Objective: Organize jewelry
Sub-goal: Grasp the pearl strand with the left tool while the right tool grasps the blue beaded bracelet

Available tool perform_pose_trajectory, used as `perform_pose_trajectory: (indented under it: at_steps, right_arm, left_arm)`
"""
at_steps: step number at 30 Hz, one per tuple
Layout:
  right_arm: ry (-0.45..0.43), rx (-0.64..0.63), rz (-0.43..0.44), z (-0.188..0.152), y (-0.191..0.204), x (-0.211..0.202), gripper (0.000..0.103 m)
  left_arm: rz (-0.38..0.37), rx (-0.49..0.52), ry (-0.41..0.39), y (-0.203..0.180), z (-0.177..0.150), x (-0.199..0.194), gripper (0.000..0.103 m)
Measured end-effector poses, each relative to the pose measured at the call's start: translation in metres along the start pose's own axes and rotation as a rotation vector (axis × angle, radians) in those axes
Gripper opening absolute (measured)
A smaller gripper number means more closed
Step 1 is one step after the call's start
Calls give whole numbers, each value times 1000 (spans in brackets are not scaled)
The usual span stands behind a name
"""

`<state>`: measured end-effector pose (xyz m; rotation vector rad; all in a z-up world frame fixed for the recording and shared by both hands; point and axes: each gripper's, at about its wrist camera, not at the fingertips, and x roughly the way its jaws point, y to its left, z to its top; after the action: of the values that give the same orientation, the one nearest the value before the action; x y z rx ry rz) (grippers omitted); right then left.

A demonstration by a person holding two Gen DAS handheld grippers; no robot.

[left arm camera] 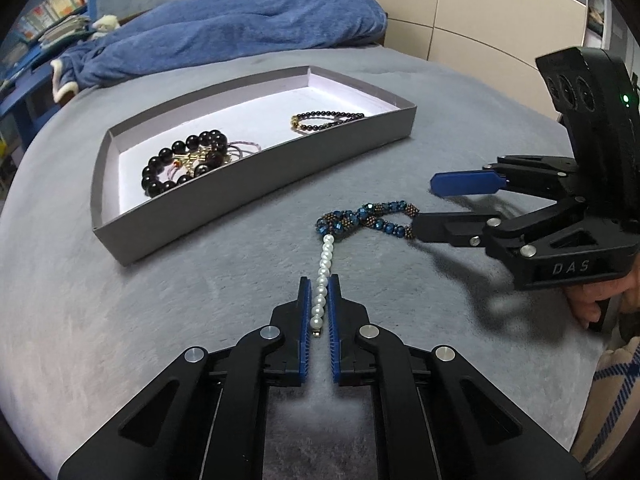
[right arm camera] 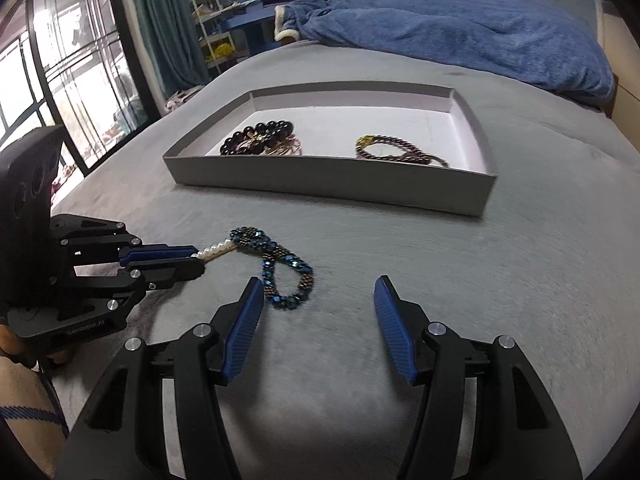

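Note:
A strand of white pearls (left arm camera: 326, 256) lies on the grey bed cover, its far end tucked into a looped blue bead bracelet (left arm camera: 360, 216). My left gripper (left arm camera: 320, 284) is shut on the near end of the pearls. In the right wrist view the left gripper (right arm camera: 198, 260) comes in from the left, with the pearls (right arm camera: 218, 250) running from it to the blue bracelet (right arm camera: 280, 268). My right gripper (right arm camera: 319, 280) stands open, low over the cover, its left finger beside the blue loop. From the left wrist, the right gripper (left arm camera: 424, 206) has its lower finger at the bracelet's right end.
A shallow grey tray (left arm camera: 256, 184) (right arm camera: 320, 184) lies beyond, holding a big black bead bracelet (left arm camera: 180, 160) and a thin dark bead bracelet (left arm camera: 328, 118). A blue blanket (left arm camera: 240, 32) lies at the back. A person's hand (left arm camera: 600, 300) holds the right gripper.

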<state>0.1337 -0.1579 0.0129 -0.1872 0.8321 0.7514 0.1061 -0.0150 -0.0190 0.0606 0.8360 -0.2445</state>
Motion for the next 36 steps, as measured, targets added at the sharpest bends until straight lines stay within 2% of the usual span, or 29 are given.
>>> perform_pose_trajectory:
  at_steps: [8, 9, 11, 14, 18, 20, 33, 36]
  right_arm:
    - [47, -65, -15, 7, 15, 19, 57]
    - [48, -67, -17, 7, 15, 19, 56]
    - [44, -60, -12, 6, 13, 19, 45]
    - [42, -56, -6, 6, 13, 19, 35]
    - [36, -48, -5, 4, 11, 19, 31]
    - [30, -47, -8, 3, 12, 18, 22]
    - [7, -14, 14, -1, 9, 13, 13]
    - [-3, 0, 31, -2, 9, 10, 8]
  left_arm:
    - [-8, -7, 3, 2, 0, 0, 9]
    - [-7, -7, 4, 2, 0, 0, 9]
    - [-6, -5, 5, 2, 0, 1, 9]
    - [-5, -4, 7, 2, 0, 1, 10]
    - [-3, -3, 8, 2, 0, 1, 10]
    - [-2, -2, 11, 1, 0, 2, 10]
    - [-10, -4, 19, 3, 0, 7, 14]
    - [0, 5, 21, 2, 1, 8, 14]
